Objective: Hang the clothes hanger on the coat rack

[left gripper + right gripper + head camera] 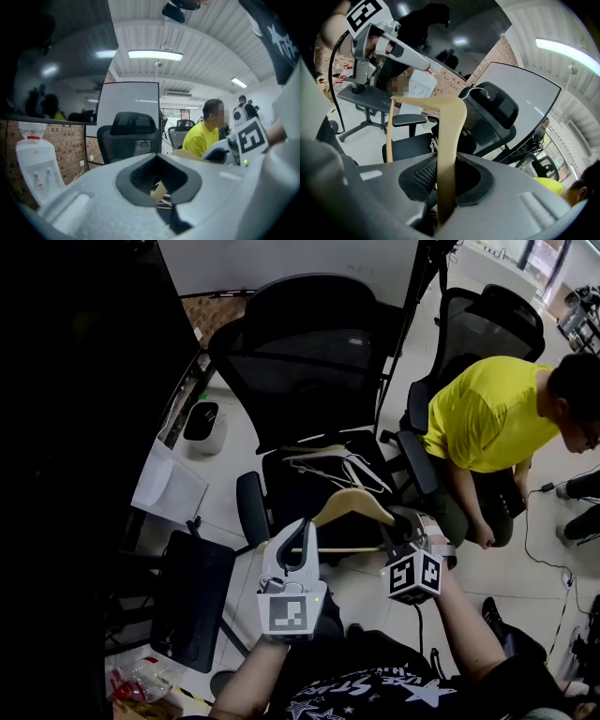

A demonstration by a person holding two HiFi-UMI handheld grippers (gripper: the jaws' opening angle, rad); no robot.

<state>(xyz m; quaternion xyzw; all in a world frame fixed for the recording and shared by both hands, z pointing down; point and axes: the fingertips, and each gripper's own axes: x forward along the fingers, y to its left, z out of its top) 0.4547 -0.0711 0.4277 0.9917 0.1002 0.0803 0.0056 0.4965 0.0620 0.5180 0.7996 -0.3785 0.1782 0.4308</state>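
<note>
Currently on hand: one wooden hanger (352, 505), pale and unvarnished-looking, with a flat shoulder piece, a thin lower bar and a metal hook (481, 92).

Location: held in the air between the two grippers, above the seat of a black office chair (309, 362) and clear of it. It is not yet on any rack.

Left gripper (159, 190): jaws drawn in on one tip of the hanger, with a sliver of wood showing between the pads.

Right gripper (444, 185): jaws clamped across the other shoulder, the wood running up out of the pads towards the hook.

Handling, as judged: light and rigid, so it should not sag or flex. The smooth wood may swivel in a single grip, so a hold at both ends keeps it level. The shoulders are the best places to hold it. The thin bar looks the weakest part, and the hook has to stay free to catch the rail.

Also present: spare hangers (342, 465), pale and thin, lying loose on the chair seat, and a person in a yellow shirt (487, 413) seated to the right.

Coat rack: none can be made out in any view.
</note>
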